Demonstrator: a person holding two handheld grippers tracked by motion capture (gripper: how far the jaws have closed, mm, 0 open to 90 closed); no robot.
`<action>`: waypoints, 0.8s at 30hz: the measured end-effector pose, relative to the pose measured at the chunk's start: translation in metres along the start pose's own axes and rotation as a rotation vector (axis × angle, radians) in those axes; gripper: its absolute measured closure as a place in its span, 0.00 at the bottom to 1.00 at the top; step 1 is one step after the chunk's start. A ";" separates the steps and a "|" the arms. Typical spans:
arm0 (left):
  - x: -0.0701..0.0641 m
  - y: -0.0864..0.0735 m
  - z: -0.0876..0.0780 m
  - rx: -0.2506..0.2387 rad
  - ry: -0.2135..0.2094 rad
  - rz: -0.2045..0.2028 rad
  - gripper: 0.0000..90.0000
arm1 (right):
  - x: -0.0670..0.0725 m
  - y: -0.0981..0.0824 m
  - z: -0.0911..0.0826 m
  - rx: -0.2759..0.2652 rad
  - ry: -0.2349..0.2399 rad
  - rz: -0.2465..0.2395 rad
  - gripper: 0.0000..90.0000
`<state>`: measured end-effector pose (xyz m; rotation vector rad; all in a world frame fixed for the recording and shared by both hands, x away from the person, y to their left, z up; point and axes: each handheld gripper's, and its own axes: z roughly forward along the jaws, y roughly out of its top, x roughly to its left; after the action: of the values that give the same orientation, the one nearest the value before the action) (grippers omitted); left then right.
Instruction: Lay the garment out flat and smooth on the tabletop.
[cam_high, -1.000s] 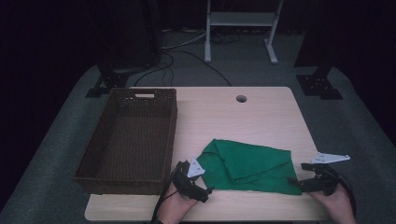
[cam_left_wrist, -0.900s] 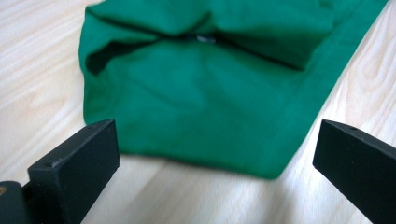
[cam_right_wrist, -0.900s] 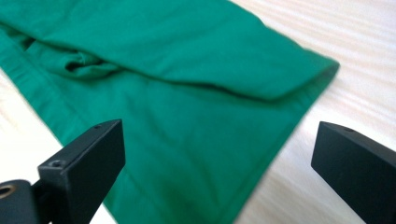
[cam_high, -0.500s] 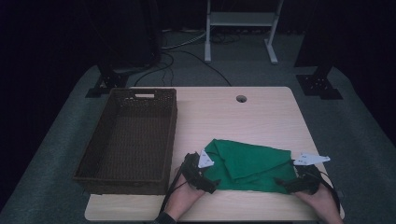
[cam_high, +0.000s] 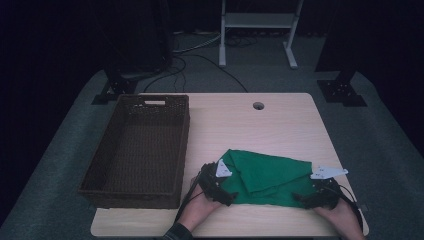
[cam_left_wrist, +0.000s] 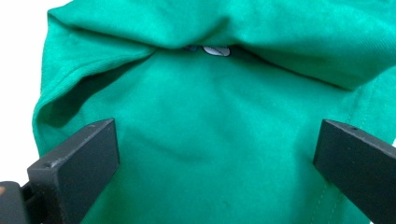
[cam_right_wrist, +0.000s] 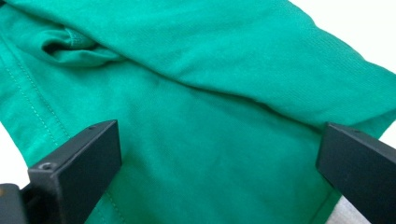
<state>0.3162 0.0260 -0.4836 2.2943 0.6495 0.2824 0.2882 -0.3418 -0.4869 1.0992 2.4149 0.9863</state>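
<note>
Green cloth (cam_high: 265, 175) lies between the spread fingers of left gripper (cam_high: 220, 186) and right gripper (cam_high: 312, 196); pinch one layer at both near corners evenly.

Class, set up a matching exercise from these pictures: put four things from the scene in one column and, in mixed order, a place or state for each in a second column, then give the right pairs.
Column one:
1. green cloth
2. wicker basket
3. left gripper
4. round hole

Column two:
A. in the tabletop near its far edge
B. jaws wide apart over green fabric
C. folded, on the near part of the table
D. on the table's left side, nothing inside

Pairs: 1-C, 2-D, 3-B, 4-A
</note>
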 end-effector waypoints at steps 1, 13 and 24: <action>-0.001 -0.002 -0.001 -0.002 0.000 -0.004 0.00 | 0.001 -0.001 0.000 -0.001 0.002 -0.001 0.00; -0.021 -0.022 -0.020 -0.016 0.026 -0.027 0.00 | 0.020 -0.009 -0.008 0.001 0.030 -0.026 0.00; -0.031 -0.033 -0.030 -0.017 0.028 -0.028 0.00 | 0.033 -0.013 -0.013 0.004 0.036 -0.035 0.00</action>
<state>0.2659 0.0475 -0.4853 2.2666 0.6907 0.3063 0.2525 -0.3290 -0.4869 1.0460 2.4571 0.9981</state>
